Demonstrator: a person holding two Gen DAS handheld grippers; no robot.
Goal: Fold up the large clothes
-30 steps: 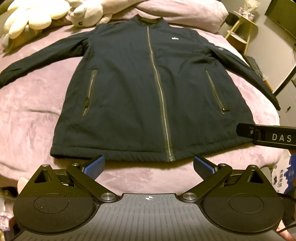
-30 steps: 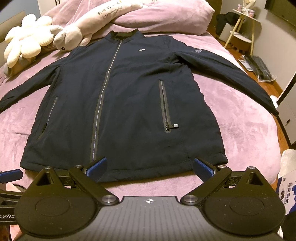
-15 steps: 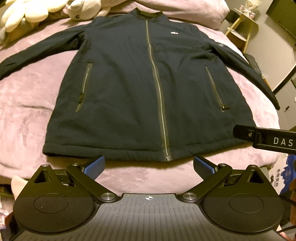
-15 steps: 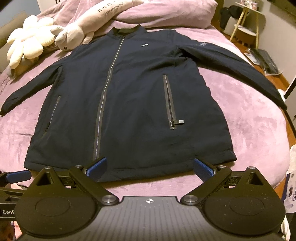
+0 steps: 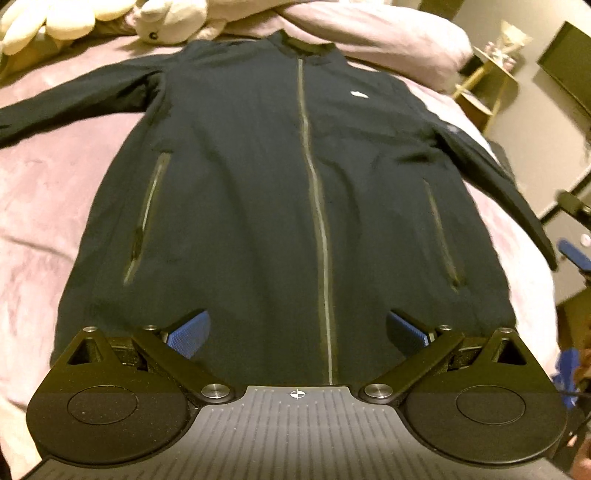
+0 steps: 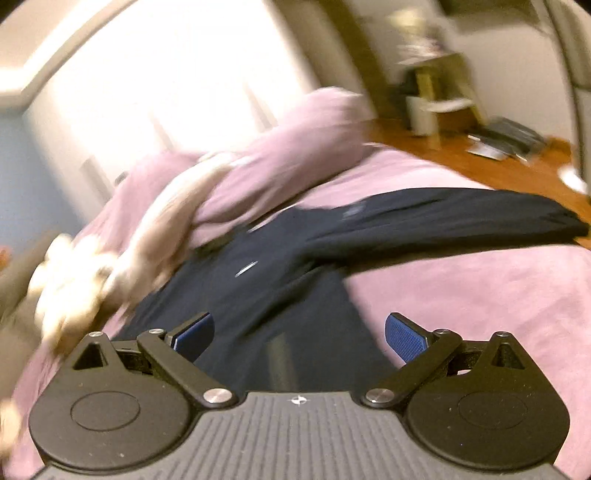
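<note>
Jacket point(image 5: 258, 206) fabric fills the space ahead of both pairs of fingers: the left gripper point(image 5: 297, 332) hangs over the hem near the central zipper point(image 5: 317, 206), its blue-padded fingers point(image 5: 190, 332) spread wide apart and holding nothing, and whether they touch the cloth cannot be told. The right gripper point(image 6: 299, 334) is likewise spread wide, with its fingers point(image 6: 402, 338) empty above the jacket's body on the side of the outstretched sleeve point(image 6: 461, 218); that view is blurred and tilted. Outward from the fingers, the dark navy jacket lies flat and front up on the bed point(image 5: 48, 206), zipped closed, collar away from the left camera, both sleeves angled out to the sides, with a small white logo point(image 5: 357, 95) on the chest and a zipped pocket on each side. Beyond the collar sit a pink pillow point(image 5: 388, 40) and cream plush toys point(image 5: 66, 18). A small side table point(image 5: 491, 85) stands past the bed on the right.
</note>
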